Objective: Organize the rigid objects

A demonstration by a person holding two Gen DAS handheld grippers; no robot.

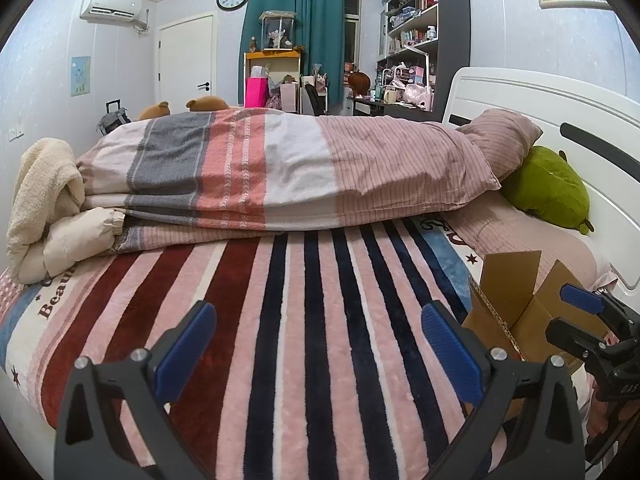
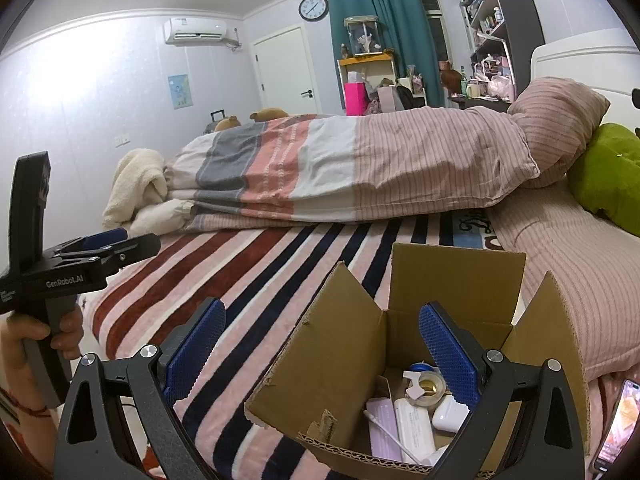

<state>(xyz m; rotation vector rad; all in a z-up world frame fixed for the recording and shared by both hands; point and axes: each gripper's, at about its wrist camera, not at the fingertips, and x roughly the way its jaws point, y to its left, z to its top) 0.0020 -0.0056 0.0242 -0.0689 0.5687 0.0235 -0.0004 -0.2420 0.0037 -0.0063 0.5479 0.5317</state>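
A bed fills both views, covered by a plush blanket striped in pink, navy and dark red. Across the far side lies a folded quilt in grey, coral, white and pink bands, with a cream fleece throw bundled at its left end and a pink striped pillow at its right, against the white headboard. A green plush cushion leans just beside that pillow.

On the blanket at the near right stands an open cardboard box, its flaps raised. Inside it lie the rigid objects: a white power bank, a white earbud case, a roll of clear tape, a lilac flat case and a thin white cable.

The right gripper hovers over the box's left flap with its jaws wide and nothing between them. The left gripper hangs over bare blanket to the left of the box, jaws likewise spread wide and empty; a hand grips its handle. A phone with a lit screen lies at the near right edge.
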